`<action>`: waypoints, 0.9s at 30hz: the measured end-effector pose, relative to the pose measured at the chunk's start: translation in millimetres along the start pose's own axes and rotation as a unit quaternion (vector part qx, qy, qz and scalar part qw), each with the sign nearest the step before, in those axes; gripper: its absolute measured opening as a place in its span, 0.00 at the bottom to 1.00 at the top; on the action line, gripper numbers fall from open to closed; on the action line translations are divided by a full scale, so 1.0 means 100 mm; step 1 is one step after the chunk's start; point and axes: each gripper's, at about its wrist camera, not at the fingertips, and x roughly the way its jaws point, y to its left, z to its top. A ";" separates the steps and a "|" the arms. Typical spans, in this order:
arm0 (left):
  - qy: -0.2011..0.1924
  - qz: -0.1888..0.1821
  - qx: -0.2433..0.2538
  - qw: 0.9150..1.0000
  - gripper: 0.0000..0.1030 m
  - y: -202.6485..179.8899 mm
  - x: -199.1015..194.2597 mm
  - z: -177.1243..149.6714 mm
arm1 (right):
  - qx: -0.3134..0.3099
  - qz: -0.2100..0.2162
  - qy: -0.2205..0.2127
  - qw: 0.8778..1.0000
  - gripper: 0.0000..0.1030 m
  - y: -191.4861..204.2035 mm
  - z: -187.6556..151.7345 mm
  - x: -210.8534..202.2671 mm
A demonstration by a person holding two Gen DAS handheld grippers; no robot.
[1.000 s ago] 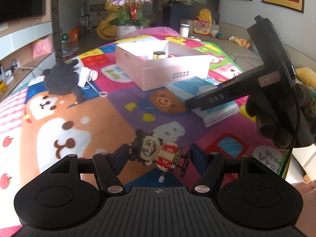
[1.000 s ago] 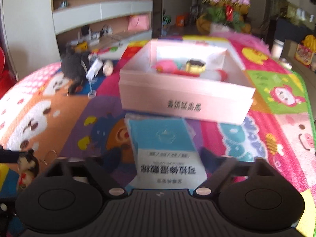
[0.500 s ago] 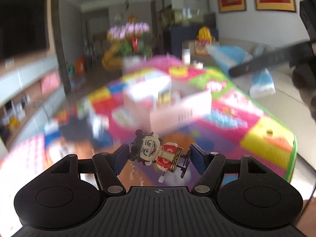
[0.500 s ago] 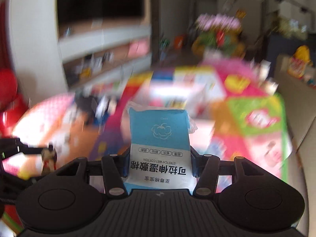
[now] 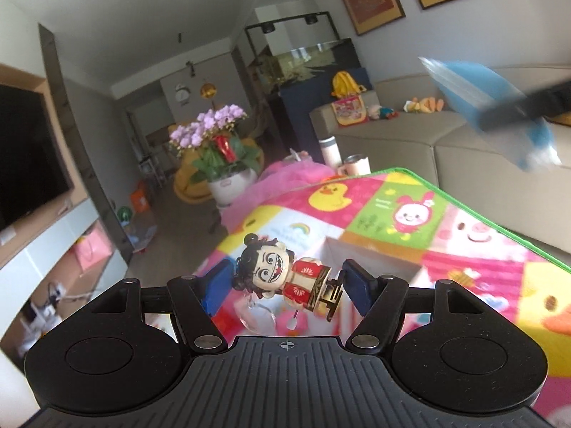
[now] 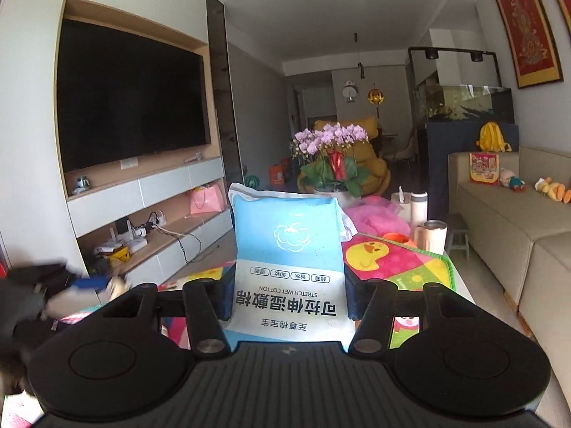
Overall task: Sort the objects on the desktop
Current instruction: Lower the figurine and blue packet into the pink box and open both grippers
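Observation:
My left gripper is shut on a small toy figure with a big grinning head and a red and gold body, held sideways above the colourful play mat. A corner of the pink-white box shows just behind the figure. My right gripper is shut on a blue and white wet-cotton pack, lifted high and upright. In the left wrist view that same pack hangs blurred at the upper right. In the right wrist view, the left gripper shows as a blur at the lower left.
A flower pot with purple orchids stands beyond the mat's far end, next to a pink cloth, a white bottle and a metal cup. A beige sofa runs along the right. A TV wall unit is on the left.
Both grippers have risen from the mat with their loads. The wet-cotton pack left the mat and now stands upright in the right gripper. The left wrist view has swung toward the mat's far end.

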 end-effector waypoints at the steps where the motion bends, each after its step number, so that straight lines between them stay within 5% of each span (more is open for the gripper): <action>1: 0.007 -0.012 -0.003 1.000 0.72 0.05 0.14 0.03 | 0.001 -0.003 0.005 1.000 0.53 -0.03 -0.02 0.06; 4: 0.031 -0.021 -0.014 0.999 0.90 0.16 0.46 0.01 | 0.010 -0.011 0.024 1.000 0.53 -0.09 -0.06 0.26; 11: 0.056 -0.003 -0.092 0.994 0.93 0.27 0.21 -0.59 | 0.013 -0.001 0.057 0.998 0.53 -0.10 -0.08 0.69; 19: 0.082 0.007 -0.207 0.975 0.95 0.15 -0.25 -1.33 | -0.041 -0.011 0.203 0.978 0.53 0.36 -0.16 1.82; 24: 0.087 0.009 -0.251 0.964 0.97 0.20 -0.43 -1.58 | -0.042 -0.043 0.246 0.967 0.52 0.53 -0.34 2.26; 27: 0.086 0.013 -0.260 0.962 0.97 0.23 -0.50 -1.67 | -0.021 -0.003 0.257 0.966 0.52 0.63 -0.37 2.43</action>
